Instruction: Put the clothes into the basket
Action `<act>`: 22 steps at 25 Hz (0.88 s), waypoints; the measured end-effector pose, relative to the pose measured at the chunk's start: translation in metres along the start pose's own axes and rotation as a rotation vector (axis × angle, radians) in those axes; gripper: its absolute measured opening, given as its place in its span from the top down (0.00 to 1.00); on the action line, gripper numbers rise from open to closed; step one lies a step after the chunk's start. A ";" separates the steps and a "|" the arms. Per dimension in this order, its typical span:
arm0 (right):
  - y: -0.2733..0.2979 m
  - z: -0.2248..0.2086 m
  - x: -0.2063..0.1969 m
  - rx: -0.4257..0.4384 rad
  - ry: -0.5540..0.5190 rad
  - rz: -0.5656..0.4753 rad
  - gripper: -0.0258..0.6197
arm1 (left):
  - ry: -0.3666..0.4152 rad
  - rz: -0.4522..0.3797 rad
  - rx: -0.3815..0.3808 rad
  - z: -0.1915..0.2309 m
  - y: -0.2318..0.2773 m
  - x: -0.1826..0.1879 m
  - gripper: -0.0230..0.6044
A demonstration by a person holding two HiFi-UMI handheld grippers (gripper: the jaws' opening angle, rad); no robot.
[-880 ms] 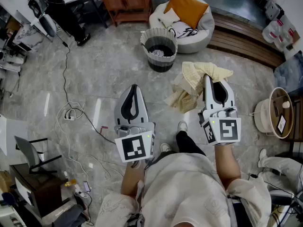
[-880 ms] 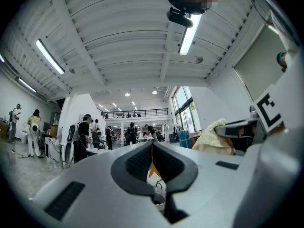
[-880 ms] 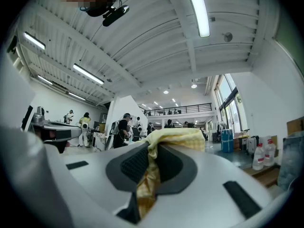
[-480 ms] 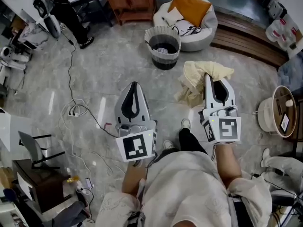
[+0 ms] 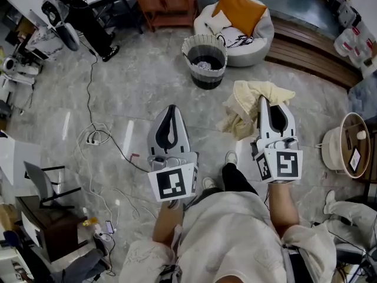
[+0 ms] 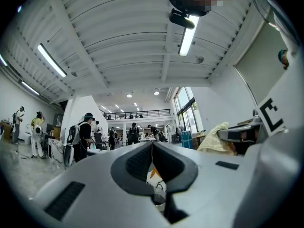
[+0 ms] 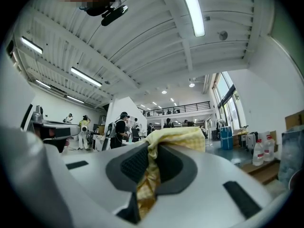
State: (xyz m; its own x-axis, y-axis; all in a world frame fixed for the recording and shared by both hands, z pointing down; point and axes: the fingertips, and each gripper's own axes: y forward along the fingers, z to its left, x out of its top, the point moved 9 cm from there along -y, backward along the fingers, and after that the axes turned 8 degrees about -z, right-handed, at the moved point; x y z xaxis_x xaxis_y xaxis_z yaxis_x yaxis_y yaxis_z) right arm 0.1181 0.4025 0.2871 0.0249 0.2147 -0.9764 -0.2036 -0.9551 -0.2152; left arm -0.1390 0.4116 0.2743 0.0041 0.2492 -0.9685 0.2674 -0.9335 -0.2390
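Observation:
A pale yellow cloth [image 5: 250, 102] hangs in the air from my right gripper [image 5: 263, 99], whose jaws are shut on it; in the right gripper view the yellow cloth [image 7: 164, 139] is pinched between the pads and drapes over the tips. My left gripper [image 5: 171, 108] is held level beside it, shut with nothing between its jaws [image 6: 152, 146]. The round woven basket [image 5: 205, 40] stands on the floor ahead, between the two grippers, with some light fabric at its dark bottom.
A white beanbag [image 5: 259, 33] with an orange cushion [image 5: 240, 10] sits behind the basket. A wooden cabinet [image 5: 168, 2] stands at the back. A cable [image 5: 100, 131] runs over the floor at left. A round tub [image 5: 347, 143] is at right. People stand far off.
The basket, beanbag and floor things have shifted right and slightly down in the head view. The right gripper keeps its grip on the yellow cloth; both grippers hold their pose.

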 end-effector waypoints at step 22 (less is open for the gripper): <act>0.109 -0.124 -0.032 0.000 0.031 0.013 0.93 | 0.008 0.021 -0.007 -0.061 0.153 -0.035 0.96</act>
State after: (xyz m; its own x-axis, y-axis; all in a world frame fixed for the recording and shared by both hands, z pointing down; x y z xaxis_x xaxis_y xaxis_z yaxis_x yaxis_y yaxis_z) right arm 0.2162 0.2659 0.2922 0.0524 0.1963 -0.9792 -0.2045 -0.9576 -0.2029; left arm -0.0390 0.2756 0.2756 0.0177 0.2319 -0.9726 0.2736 -0.9367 -0.2184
